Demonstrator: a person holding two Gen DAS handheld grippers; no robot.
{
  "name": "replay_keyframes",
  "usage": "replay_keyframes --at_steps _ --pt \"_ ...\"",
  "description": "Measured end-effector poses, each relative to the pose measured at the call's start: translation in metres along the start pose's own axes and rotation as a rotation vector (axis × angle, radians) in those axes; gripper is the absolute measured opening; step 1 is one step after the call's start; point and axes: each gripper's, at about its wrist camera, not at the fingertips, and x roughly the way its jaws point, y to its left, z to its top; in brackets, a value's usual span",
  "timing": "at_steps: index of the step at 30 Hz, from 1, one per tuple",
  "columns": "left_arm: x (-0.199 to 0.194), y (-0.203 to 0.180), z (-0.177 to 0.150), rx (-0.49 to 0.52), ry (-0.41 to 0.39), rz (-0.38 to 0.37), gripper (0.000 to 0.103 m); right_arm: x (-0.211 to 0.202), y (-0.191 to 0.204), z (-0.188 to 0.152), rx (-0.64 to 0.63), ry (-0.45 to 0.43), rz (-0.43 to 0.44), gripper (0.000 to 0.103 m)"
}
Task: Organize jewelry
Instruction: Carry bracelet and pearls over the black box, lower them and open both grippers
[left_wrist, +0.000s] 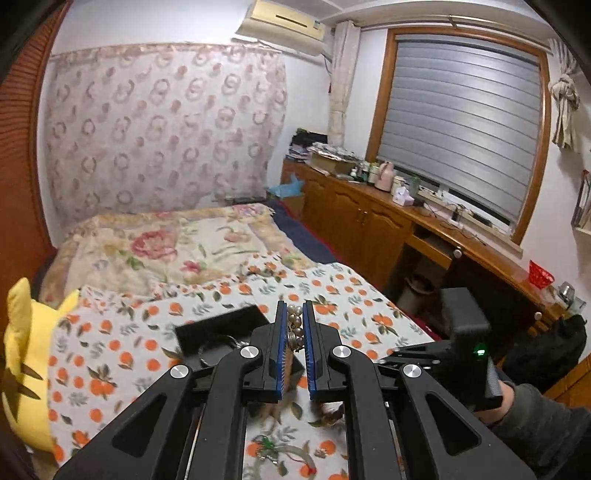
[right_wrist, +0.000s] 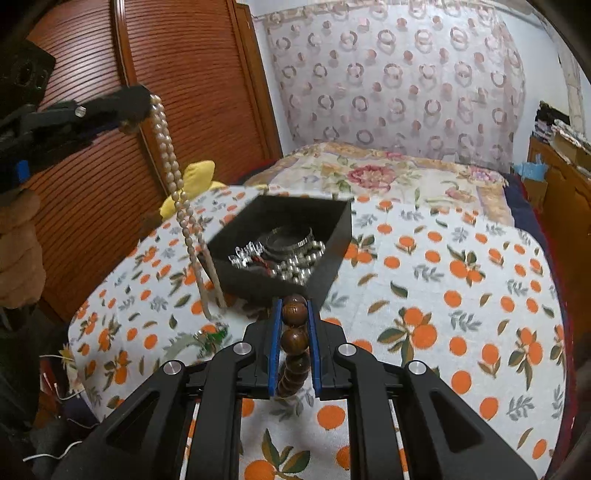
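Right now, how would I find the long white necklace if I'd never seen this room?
Find the bed cover printed with oranges, then the black box of silvery jewelry on it. Left of the box, the pearl necklace hangs from the left gripper down to the cover. It is the only pale, long strand; the right gripper's beads are big, brown and wooden.
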Motion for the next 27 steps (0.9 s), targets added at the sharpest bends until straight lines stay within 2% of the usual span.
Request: replay_keyframes --at_steps 15,27 --pt "0.005 0.022 0.027 0.002 -0.02 0.078 0.007 -0.024 0.016 0.046 -0.061 -0.094 0.001 0.015" --pt "0.028 0.034 0.042 0.009 -0.004 0.125 0.007 -0.018 0.02 0.08 -0.081 -0.139 -0.001 0.015"
